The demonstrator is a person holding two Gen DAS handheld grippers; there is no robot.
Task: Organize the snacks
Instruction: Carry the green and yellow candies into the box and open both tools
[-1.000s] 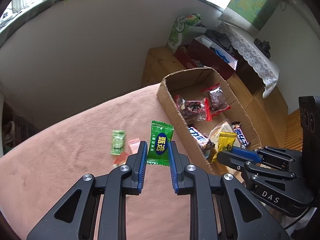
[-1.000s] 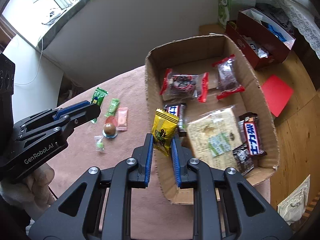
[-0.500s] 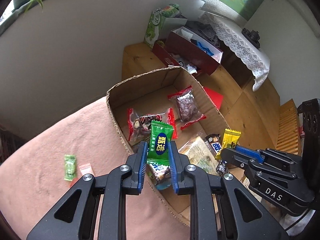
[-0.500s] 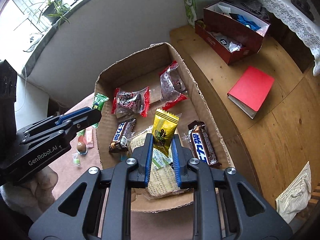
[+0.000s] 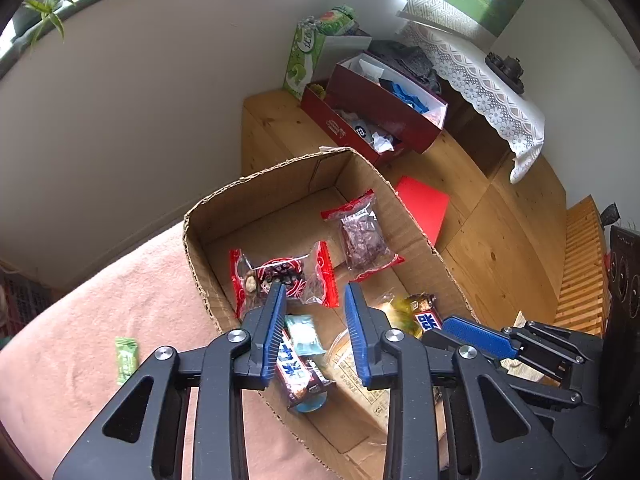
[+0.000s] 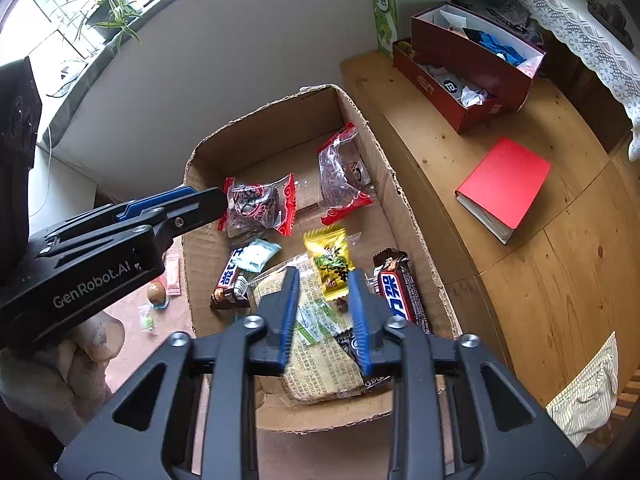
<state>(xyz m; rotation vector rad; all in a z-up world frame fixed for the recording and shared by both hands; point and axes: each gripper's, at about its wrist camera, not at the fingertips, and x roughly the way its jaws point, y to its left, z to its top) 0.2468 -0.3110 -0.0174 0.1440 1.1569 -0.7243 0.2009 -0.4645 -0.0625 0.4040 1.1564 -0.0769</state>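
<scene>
Both grippers hover over the open cardboard box (image 5: 280, 192) (image 6: 280, 128). My left gripper (image 5: 314, 294) has its jaws opening; the green candy (image 5: 304, 334) (image 6: 258, 254) is loose below them, blurred, over a chocolate bar (image 5: 298, 376). My right gripper (image 6: 324, 278) also has its jaws opening; the yellow candy (image 6: 329, 260) lies free just beyond its tips, on a flat cracker packet (image 6: 320, 344). Neither gripper's pads touch anything. Each gripper shows in the other's view: the right gripper (image 5: 476, 336) and the left gripper (image 6: 212, 202). Two red-edged clear bags (image 6: 260, 206) (image 6: 344, 176) lie further back in the box.
Loose sweets stay on the pink cloth left of the box: a green one (image 5: 126, 360), a pink one (image 6: 173, 274) and a brown ball (image 6: 156, 292). A red notebook (image 6: 506, 182), red boxes (image 6: 468, 60) and a green tissue box (image 6: 386, 4) sit on the wooden surface to the right.
Both grippers travelled from the pink cloth to over the box, each carrying a candy. Both have now parted their fingers, and the green and yellow candies have dropped into the box.
</scene>
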